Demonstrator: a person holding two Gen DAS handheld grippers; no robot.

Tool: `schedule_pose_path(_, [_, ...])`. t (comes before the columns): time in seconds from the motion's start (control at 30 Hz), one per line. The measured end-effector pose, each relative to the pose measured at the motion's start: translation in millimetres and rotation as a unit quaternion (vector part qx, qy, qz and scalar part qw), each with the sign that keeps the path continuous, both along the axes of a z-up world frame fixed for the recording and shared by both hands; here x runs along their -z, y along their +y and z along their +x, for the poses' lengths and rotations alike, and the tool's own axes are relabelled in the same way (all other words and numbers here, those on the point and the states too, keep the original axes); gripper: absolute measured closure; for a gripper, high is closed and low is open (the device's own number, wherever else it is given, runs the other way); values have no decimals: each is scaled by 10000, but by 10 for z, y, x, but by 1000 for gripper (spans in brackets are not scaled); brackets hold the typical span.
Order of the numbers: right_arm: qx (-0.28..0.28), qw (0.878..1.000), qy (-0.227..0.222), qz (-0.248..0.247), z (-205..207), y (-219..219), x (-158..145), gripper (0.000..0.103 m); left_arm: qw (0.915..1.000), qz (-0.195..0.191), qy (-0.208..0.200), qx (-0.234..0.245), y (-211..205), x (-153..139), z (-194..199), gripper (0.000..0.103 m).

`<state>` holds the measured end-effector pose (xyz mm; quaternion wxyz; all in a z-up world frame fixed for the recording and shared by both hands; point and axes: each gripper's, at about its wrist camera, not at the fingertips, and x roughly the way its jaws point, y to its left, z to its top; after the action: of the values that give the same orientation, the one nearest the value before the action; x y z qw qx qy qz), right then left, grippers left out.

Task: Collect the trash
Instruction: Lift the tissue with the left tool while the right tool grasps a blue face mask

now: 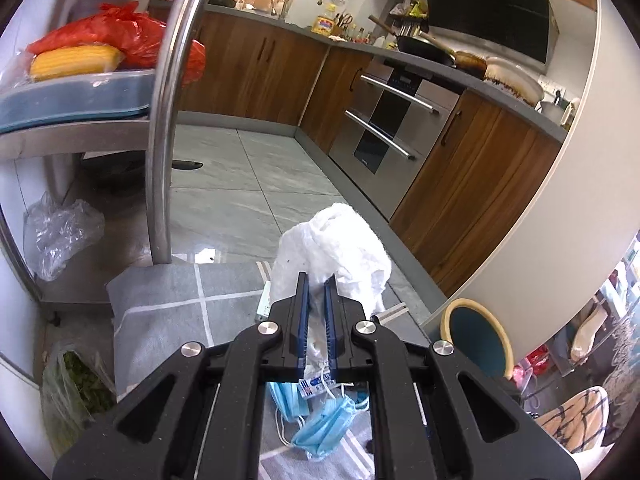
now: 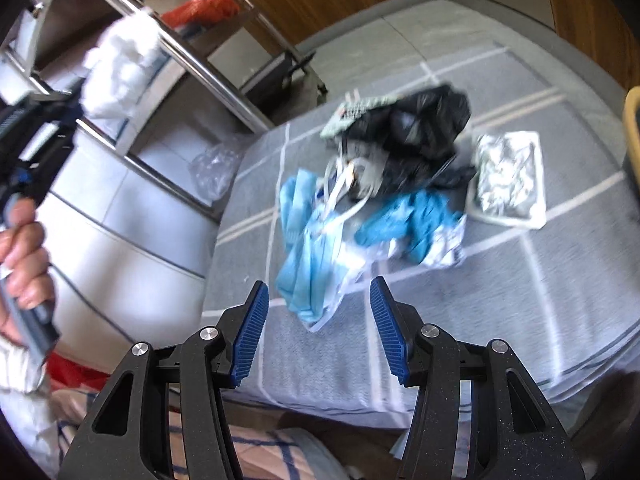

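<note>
Right wrist view is smeared by motion, so the trash heap on the grey checked mat (image 2: 460, 320) is hard to read: light blue face masks (image 2: 308, 240), a black plastic bag (image 2: 428, 128), a crumpled foil tray (image 2: 508, 176). The right claw (image 2: 318, 328) hangs above the masks, spread wide, holding nothing. The left claw (image 1: 316, 308) is pinched on a crumpled white plastic bag (image 1: 336, 252), lifted off the mat; its own frame hides the bag's lower part.

Left gripper (image 1: 316, 280) is clamped tight on a crumpled white plastic bag (image 1: 340, 244) at frame center. Blue face masks (image 1: 320, 424) lie on the grey mat (image 1: 168, 312) below, corn (image 1: 76, 62) sits upper left.
</note>
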<state>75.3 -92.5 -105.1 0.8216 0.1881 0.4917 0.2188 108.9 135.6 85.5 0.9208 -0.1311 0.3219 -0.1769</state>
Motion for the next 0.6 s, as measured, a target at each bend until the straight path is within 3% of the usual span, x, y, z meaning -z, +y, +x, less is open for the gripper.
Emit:
schedule_pose_path(0.3, [149, 9997, 175, -42, 213, 224, 224, 50, 9995, -201, 25, -239, 249, 84, -53, 96])
schedule_pose_path(0.37, [139, 9997, 189, -86, 250, 278, 246, 58, 9995, -185, 56, -231, 242, 108, -43, 96])
schedule_pose_path(0.53, [37, 9998, 142, -154, 264, 356, 273, 89, 9998, -153, 68, -145, 192, 140, -34, 96])
schedule_pose_path(0.6, [2, 9998, 109, -138, 246, 356, 260, 91, 9999, -115, 43, -109, 167, 131, -26, 96])
